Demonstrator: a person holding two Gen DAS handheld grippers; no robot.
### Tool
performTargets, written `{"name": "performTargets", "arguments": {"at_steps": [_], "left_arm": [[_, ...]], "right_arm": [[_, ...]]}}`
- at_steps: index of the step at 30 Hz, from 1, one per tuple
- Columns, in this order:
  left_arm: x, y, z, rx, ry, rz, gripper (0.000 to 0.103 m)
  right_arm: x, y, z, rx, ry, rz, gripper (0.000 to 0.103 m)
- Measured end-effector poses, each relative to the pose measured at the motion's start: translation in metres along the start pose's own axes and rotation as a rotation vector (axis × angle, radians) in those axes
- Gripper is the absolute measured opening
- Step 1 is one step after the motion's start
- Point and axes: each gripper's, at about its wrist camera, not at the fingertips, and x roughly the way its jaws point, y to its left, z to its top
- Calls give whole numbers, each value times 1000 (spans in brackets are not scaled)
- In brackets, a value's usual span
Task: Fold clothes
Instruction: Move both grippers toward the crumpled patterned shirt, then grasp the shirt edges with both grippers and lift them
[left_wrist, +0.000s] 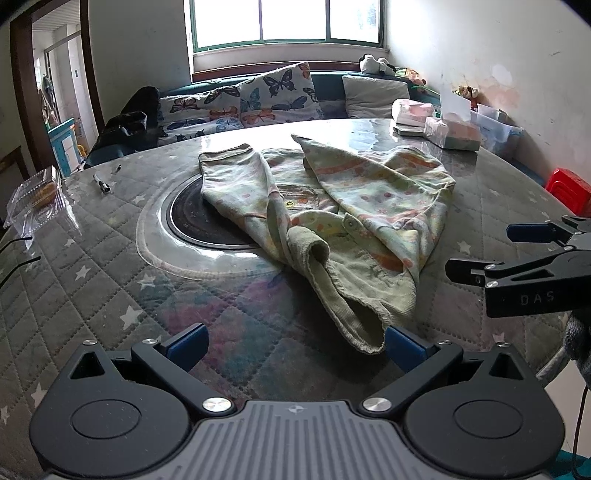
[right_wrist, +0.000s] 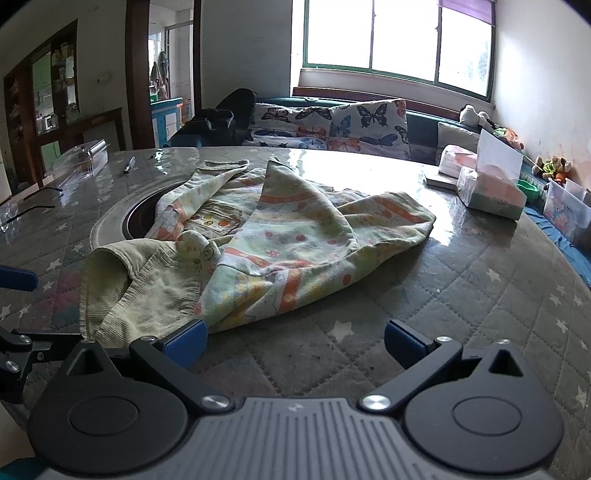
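Observation:
A pale green child's garment (left_wrist: 332, 206) with orange and yellow print lies crumpled on the round quilted table (left_wrist: 110, 280), both sleeves folded over its body. It also shows in the right wrist view (right_wrist: 266, 240). My left gripper (left_wrist: 295, 347) is open and empty at the near edge, its right pad (left_wrist: 402, 347) beside the garment's ribbed cuff (left_wrist: 354, 317). My right gripper (right_wrist: 295, 343) is open and empty, its left pad (right_wrist: 186, 341) touching the garment's near edge. The right gripper also shows at the right in the left wrist view (left_wrist: 480, 251).
A dark round inset (left_wrist: 207, 218) lies under the garment's left part. Tissue packs (left_wrist: 450, 131) and a box stand at the back right, a clear plastic container (left_wrist: 37, 199) and a pen (left_wrist: 101, 182) at the left. A sofa with butterfly cushions (left_wrist: 273, 96) stands behind.

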Motion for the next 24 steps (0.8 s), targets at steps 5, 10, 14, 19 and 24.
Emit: {"name": "performTargets", "arguments": {"at_steps": [5,10,14,19,24], "left_arm": [[0,2,5,4,-7,7,103],[0,6,13,8,-19,17,103],[1,10,22,11,-30,24,103],[6,13,36,14,-42,28,103],[15,16,55,12,-54,41,103]], "right_arm": [[3,3,5,-16,-2,5,103],[7,5,11,-26,-5,10,103],[12,5,16,-36,-4,15,103],[19,5,24,-45,-4,18,103],[29,2,33,-54,-2,17,103]]}}
